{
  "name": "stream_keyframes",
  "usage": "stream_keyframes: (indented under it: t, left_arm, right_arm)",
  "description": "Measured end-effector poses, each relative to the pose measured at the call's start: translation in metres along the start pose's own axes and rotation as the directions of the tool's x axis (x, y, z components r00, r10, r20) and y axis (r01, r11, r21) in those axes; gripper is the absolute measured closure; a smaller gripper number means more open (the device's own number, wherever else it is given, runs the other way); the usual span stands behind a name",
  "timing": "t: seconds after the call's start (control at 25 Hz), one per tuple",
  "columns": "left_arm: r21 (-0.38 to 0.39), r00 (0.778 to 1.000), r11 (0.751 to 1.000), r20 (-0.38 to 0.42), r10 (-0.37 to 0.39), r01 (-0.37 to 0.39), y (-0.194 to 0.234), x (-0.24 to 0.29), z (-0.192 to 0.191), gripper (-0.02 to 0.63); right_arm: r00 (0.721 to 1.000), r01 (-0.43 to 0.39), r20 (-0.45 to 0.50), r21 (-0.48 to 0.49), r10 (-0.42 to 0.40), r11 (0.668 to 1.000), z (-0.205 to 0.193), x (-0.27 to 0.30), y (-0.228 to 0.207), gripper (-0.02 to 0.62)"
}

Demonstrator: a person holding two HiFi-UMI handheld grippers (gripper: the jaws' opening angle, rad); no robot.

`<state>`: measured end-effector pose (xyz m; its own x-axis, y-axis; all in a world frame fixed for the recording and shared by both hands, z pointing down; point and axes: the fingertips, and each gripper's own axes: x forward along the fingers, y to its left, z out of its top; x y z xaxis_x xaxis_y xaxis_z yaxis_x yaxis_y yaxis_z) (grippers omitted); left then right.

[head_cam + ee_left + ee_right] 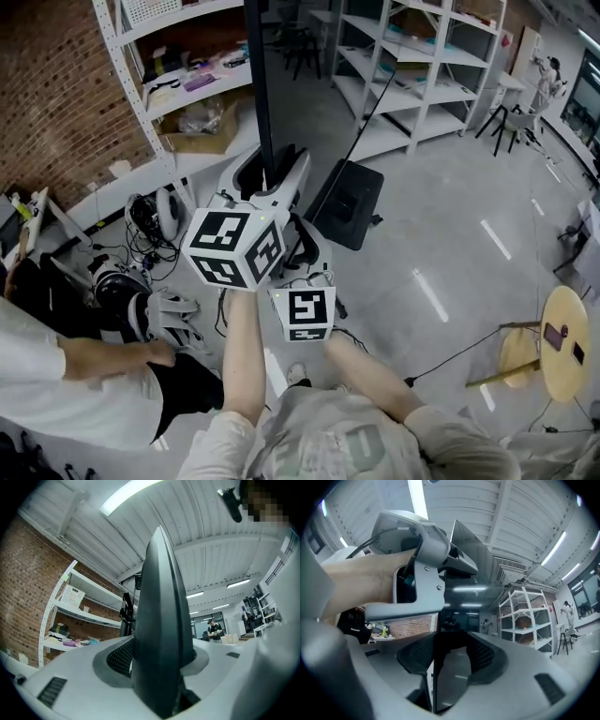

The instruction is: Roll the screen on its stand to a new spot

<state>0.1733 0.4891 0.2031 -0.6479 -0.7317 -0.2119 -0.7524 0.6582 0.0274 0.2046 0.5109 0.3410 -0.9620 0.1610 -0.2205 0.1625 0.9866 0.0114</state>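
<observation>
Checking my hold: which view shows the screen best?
Left gripper view: the screen fills the centre edge-on between the jaws. Right gripper view shows its glossy face aslant; head view, just a dark strip.
</observation>
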Motion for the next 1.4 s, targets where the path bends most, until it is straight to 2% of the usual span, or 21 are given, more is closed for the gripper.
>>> stream_keyframes:
  t: [0.24,0.52,0.72,0.8,0.88,0.96,1.04,1.12,1.16,1.2,1.24,1.28,1.4]
  left_arm:
    - [0.009,1.000,1.000,0.004,0.030,-0.030,-0.022,-0.023,-0.004,0.367]
    - [0.029,0.995,0.995,0.014,0.099,-0.099,-0.046,-0.052,0.004,0.373]
    - [0.041,0.989,0.989,0.049,0.141,-0.143,-0.054,-0.065,0.007,0.377]
    - [0.053,0.982,0.982,0.061,0.177,-0.180,-0.053,-0.073,0.006,0.379]
    - [0.051,0.974,0.975,0.083,0.213,-0.217,-0.052,-0.083,0.009,0.379]
    - [0.049,0.960,0.967,0.143,0.241,-0.250,-0.058,-0.098,0.022,0.379]
    - [0.072,0.936,0.949,0.205,0.286,-0.306,-0.065,-0.116,0.042,0.395]
    - [0.092,0.896,0.913,0.252,0.364,-0.397,-0.072,-0.137,0.061,0.464]
    - [0.092,0.877,0.896,0.270,0.398,-0.435,-0.076,-0.146,0.068,0.530]
    - [0.090,0.864,0.886,0.285,0.414,-0.454,-0.083,-0.154,0.073,0.561]
    - [0.090,0.861,0.886,0.300,0.412,-0.455,-0.093,-0.161,0.076,0.583]
    - [0.094,0.861,0.890,0.316,0.398,-0.446,-0.106,-0.167,0.078,0.584]
    - [0.144,0.873,0.897,0.338,0.352,-0.418,-0.148,-0.176,0.068,0.586]
  right_arm:
    - [0.999,-0.036,0.012,0.010,0.036,0.999,0.000,-0.032,0.006,0.403]
    - [0.995,-0.100,0.022,0.026,0.099,0.995,0.010,-0.069,0.016,0.400]
    - [0.989,-0.146,0.023,0.044,0.145,0.988,0.014,-0.081,0.021,0.389]
    - [0.977,-0.211,0.006,0.038,0.211,0.977,0.014,-0.084,0.028,0.368]
    - [0.954,-0.297,-0.026,0.027,0.298,0.955,0.014,-0.090,0.035,0.368]
    - [0.932,-0.360,-0.045,0.032,0.361,0.932,0.019,-0.101,0.032,0.368]
    - [0.923,-0.386,0.005,0.048,0.386,0.921,0.043,-0.113,0.018,0.370]
    - [0.924,-0.378,0.086,0.060,0.372,0.924,0.079,-0.121,-0.003,0.372]
    - [0.928,-0.361,0.119,0.053,0.353,0.931,0.098,-0.125,-0.015,0.393]
    - [0.933,-0.336,0.148,0.036,0.327,0.941,0.116,-0.130,-0.028,0.464]
    - [0.938,-0.305,0.177,0.014,0.298,0.952,0.132,-0.136,-0.041,0.535]
    - [0.942,-0.271,0.203,-0.011,0.268,0.962,0.145,-0.143,-0.053,0.556]
    - [0.950,-0.175,0.247,-0.088,0.191,0.981,0.167,-0.170,-0.084,0.568]
